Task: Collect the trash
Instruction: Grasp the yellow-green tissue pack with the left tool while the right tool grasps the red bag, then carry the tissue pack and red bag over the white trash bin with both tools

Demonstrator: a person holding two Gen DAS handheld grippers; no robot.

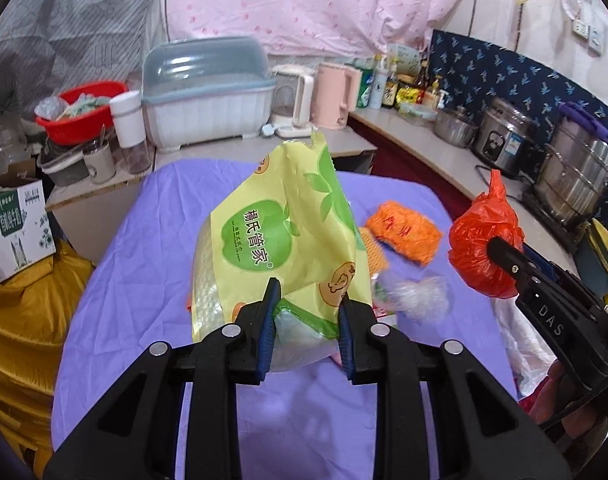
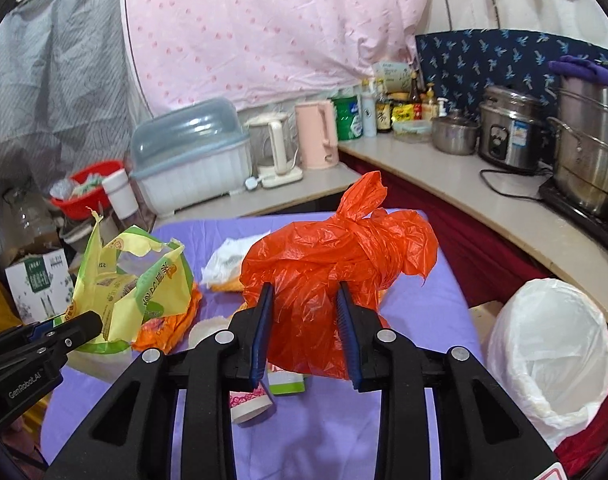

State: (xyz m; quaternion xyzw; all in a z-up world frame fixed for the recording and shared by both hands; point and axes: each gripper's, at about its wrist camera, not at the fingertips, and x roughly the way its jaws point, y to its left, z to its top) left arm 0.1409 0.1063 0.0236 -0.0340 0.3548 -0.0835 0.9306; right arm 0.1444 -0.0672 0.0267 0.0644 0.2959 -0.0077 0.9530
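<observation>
My left gripper point(image 1: 309, 300) is shut on a yellow-green plastic wrapper point(image 1: 280, 240), lifted off the purple tablecloth point(image 1: 144, 280). The same wrapper point(image 2: 136, 280) shows at the left in the right wrist view, with the left gripper point(image 2: 92, 326) on its lower edge. My right gripper point(image 2: 304, 300) is shut on a knotted red plastic bag point(image 2: 336, 264), also raised above the cloth. That red bag point(image 1: 484, 244) hangs at the right in the left wrist view. Left on the cloth are an orange wrapper point(image 1: 404, 236), a crumpled clear plastic piece point(image 1: 420, 292) and a small paper cup point(image 2: 250, 402).
A bin lined with a white bag point(image 2: 552, 356) stands right of the table. A counter behind holds a dish box point(image 2: 192, 156), kettles point(image 2: 316, 136), bottles and steel pots point(image 2: 588, 152). A cardboard box point(image 1: 16, 232) and yellow cloth point(image 1: 20, 320) sit at the left.
</observation>
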